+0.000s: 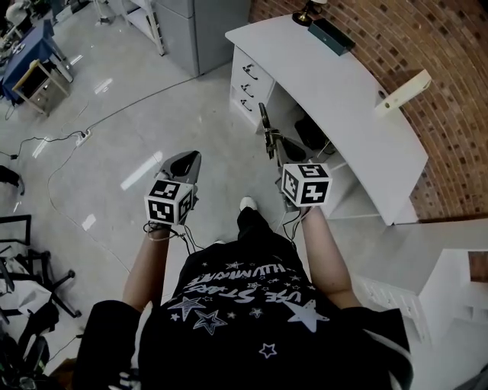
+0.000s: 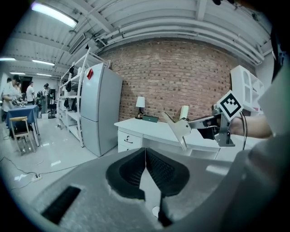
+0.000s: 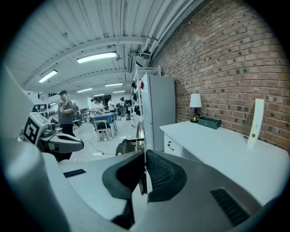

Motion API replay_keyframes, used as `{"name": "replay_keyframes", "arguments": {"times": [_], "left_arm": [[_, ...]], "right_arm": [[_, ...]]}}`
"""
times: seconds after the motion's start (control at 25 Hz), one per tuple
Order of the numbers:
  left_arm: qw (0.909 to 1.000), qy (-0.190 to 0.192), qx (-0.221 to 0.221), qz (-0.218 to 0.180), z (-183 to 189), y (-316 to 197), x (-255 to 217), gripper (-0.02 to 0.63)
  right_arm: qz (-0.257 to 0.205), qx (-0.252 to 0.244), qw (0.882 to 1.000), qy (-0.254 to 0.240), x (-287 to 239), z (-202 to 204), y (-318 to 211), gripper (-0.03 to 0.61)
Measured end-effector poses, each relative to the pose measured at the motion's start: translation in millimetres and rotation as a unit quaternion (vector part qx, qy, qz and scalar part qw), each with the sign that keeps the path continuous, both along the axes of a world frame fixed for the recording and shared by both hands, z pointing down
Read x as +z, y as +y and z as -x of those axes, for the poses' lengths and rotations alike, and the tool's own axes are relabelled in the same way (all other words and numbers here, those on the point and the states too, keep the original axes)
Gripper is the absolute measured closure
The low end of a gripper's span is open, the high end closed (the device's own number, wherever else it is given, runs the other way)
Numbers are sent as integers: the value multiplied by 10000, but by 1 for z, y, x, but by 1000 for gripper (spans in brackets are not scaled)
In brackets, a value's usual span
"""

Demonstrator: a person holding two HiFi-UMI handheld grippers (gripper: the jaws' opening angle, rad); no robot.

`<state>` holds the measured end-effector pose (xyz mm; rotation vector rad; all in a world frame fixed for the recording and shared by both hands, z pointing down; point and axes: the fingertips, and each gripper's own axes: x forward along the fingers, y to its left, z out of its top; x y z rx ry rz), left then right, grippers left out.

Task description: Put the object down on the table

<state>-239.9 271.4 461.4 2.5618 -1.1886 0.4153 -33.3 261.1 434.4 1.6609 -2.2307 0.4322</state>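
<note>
Right gripper view: right gripper jaws pinch a thin metal object. Left gripper jaws are closed on nothing.

White table, lamp, dark box, cream strip on top

The desk is white, set against a red-brown brick wall. The floor is pale, glossy grey. The left gripper and right gripper have grey shells and black ribbed pads, and each bears a cube patterned with black-and-white square markers. The object is dull silver. The fridge is light grey and the box dark teal. The lamp has a white shade. The T-shirt is black with white stars and lettering.
</note>
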Motion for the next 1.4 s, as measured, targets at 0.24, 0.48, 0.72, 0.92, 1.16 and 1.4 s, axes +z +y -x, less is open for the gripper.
{"name": "replay_keyframes", "arguments": {"times": [0.24,0.48,0.72,0.92,1.16,1.4], "left_arm": [[9999,-109,-77,32,-32,-58,2,592],[9995,-158,-256,32,-66,-116,-3,592],[9988,-248,-426,78,-92,-161,2,592],[9985,-265,-485,51,-117,-192,6,592],[9986,-320,-412,37,-148,-221,1,592],[9984,-356,-433,37,-151,-246,0,592]], "right_arm": [[74,-101,9999,-68,8,-30,-66,568],[120,-256,9995,-169,11,-63,-137,566],[156,-456,9986,-236,17,-86,-192,566],[165,-572,9978,-291,22,-106,-221,566],[193,-481,9977,-426,23,-135,-249,566],[266,-429,9977,-457,29,-146,-269,566]]}}
